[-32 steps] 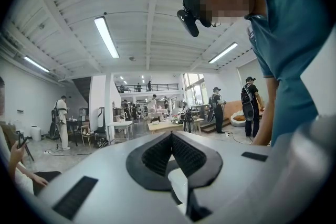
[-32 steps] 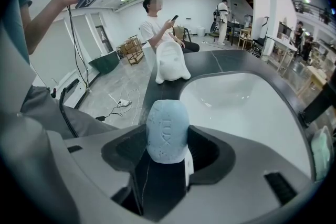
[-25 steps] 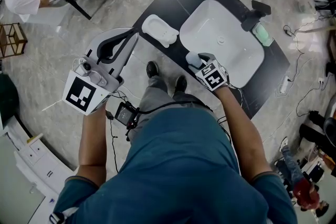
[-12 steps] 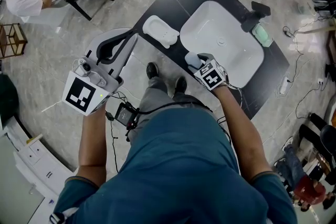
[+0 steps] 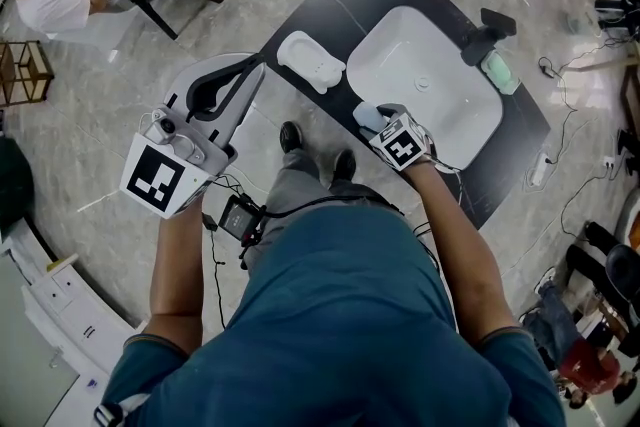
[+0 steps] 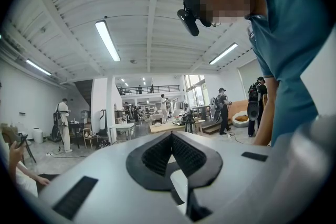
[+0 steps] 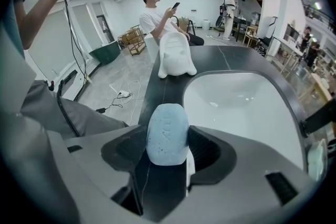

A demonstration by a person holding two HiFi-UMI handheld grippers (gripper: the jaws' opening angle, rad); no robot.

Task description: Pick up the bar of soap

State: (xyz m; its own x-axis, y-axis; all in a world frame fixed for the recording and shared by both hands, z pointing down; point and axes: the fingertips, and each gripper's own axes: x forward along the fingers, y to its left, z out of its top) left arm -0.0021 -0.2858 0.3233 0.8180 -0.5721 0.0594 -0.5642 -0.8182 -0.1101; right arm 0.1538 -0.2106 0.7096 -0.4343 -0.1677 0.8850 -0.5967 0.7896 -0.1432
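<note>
Pale blue, the bar of soap [image 7: 167, 132] stands on end in the right tongs [image 7: 167, 152], which are clamped on its two long edges. I think this gives the ribbed pads a firm hold on a slippery thing. It is at the centre of the head view, over the near edge of the dark worktop [image 5: 322, 13], just beside the white basin [image 5: 362, 53]. Whether it has left the surface I cannot tell. The left tongs [image 6: 170, 136] are together and empty, held aside at the left of the frame (probably only to keep clear). The white soap dish [image 7: 176, 56] waits further back.
</note>
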